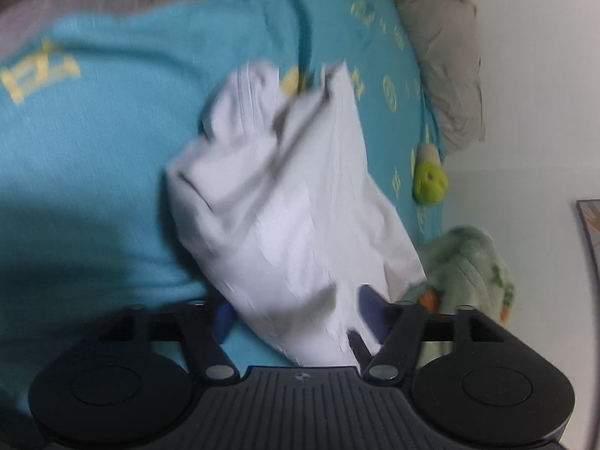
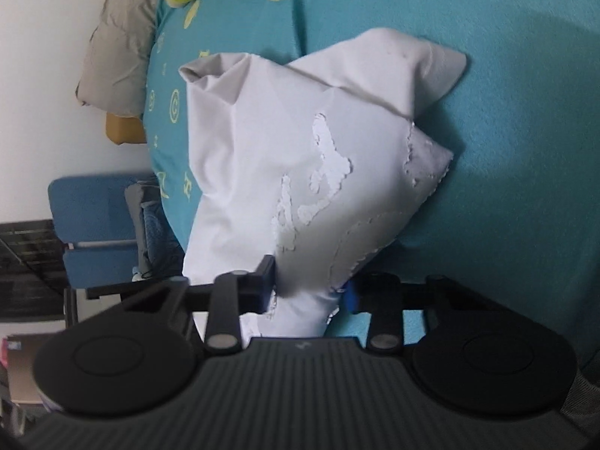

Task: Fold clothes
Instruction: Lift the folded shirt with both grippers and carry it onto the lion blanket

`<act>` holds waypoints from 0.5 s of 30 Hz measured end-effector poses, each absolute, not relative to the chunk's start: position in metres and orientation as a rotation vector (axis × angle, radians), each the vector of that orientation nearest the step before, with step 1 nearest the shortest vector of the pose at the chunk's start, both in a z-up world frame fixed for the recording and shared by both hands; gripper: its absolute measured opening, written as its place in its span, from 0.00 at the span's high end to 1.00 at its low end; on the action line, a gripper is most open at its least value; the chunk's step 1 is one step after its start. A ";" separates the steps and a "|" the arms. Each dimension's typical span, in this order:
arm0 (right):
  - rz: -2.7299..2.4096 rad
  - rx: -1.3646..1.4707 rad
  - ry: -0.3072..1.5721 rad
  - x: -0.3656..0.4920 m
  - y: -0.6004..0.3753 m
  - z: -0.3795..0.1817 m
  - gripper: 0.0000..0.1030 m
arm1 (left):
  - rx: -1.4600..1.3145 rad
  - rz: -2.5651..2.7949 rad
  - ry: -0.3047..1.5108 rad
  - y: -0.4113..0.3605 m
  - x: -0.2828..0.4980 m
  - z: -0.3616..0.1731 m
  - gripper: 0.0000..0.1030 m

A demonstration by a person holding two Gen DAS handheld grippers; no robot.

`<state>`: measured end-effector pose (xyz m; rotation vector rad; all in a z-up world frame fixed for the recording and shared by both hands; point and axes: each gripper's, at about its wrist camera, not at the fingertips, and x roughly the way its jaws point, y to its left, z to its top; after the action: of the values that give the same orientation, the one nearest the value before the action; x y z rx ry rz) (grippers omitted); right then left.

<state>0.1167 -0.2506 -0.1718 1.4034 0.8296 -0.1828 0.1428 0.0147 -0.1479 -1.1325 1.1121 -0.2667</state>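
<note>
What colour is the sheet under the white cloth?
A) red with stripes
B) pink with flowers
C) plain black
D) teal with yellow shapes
D: the white cloth is bunched up over a teal sheet printed with yellow shapes, seen from both wrist cameras.

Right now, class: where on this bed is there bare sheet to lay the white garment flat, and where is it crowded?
The teal sheet lies bare on the side of the white garment away from the wall. The wall side is crowded: the beige pillow, the green plush toy and the green blanket line that edge.
</note>
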 end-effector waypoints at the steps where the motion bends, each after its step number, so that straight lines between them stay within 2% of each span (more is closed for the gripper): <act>1: -0.166 1.390 0.811 0.117 -0.250 -0.167 0.73 | -1.158 -0.305 1.129 0.010 0.141 -0.151 0.26; 4: -0.098 1.395 0.736 0.118 -0.251 -0.151 0.76 | -1.162 -0.412 1.188 -0.013 0.149 -0.161 0.26; 8: -0.028 1.423 0.663 0.120 -0.258 -0.133 0.77 | -1.224 -0.416 1.094 -0.018 0.155 -0.163 0.26; 11: -0.030 1.444 0.657 0.118 -0.266 -0.134 0.77 | -1.312 -0.384 0.970 -0.004 0.154 -0.161 0.38; 13: -0.040 1.450 0.670 0.118 -0.270 -0.138 0.77 | -1.369 -0.361 0.921 0.002 0.151 -0.162 0.60; 15: -0.046 1.452 0.709 0.121 -0.269 -0.144 0.75 | -1.360 -0.331 0.895 0.003 0.150 -0.161 0.69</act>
<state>0.1212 -0.2687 -0.1444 1.4518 0.7094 -0.0457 0.1504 0.0033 -0.1607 -1.3603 0.8951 -0.3305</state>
